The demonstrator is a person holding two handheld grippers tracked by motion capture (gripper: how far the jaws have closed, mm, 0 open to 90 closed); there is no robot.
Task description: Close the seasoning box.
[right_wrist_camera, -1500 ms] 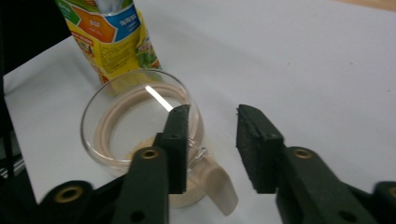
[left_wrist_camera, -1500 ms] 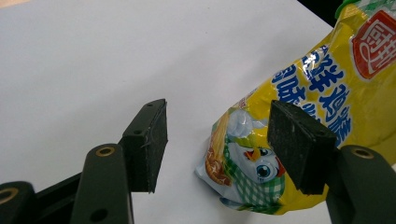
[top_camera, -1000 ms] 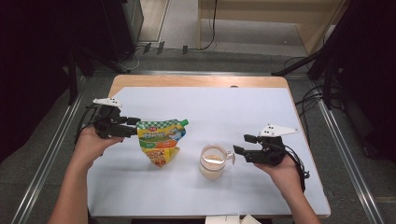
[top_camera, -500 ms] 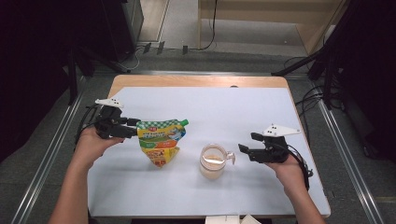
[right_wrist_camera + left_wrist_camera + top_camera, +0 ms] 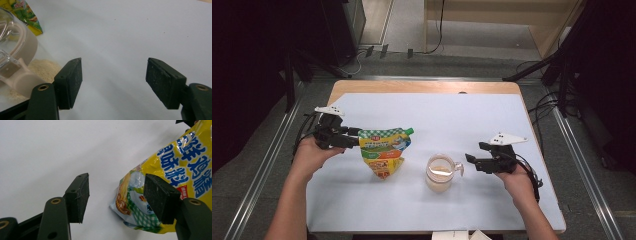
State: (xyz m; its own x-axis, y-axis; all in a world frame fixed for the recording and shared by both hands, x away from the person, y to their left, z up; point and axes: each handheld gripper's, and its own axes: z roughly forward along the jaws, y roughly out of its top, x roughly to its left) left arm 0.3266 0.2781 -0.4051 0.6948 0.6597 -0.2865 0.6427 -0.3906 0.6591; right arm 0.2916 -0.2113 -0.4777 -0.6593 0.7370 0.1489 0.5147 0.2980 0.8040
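White sheet (image 5: 452,120) covers the table; yellow-green pouch (image 5: 384,150) lies at 9 o'clock of centre, clear cup (image 5: 439,172) of beige powder at 6 o'clock; left gripper (image 5: 349,137) sits at the pouch's 9 o'clock edge, jaws spread, pouch just beside one pad (image 5: 162,197), not pinched; right gripper (image 5: 472,160) at the cup's 3 o'clock, jaws just been opening, nothing between them.
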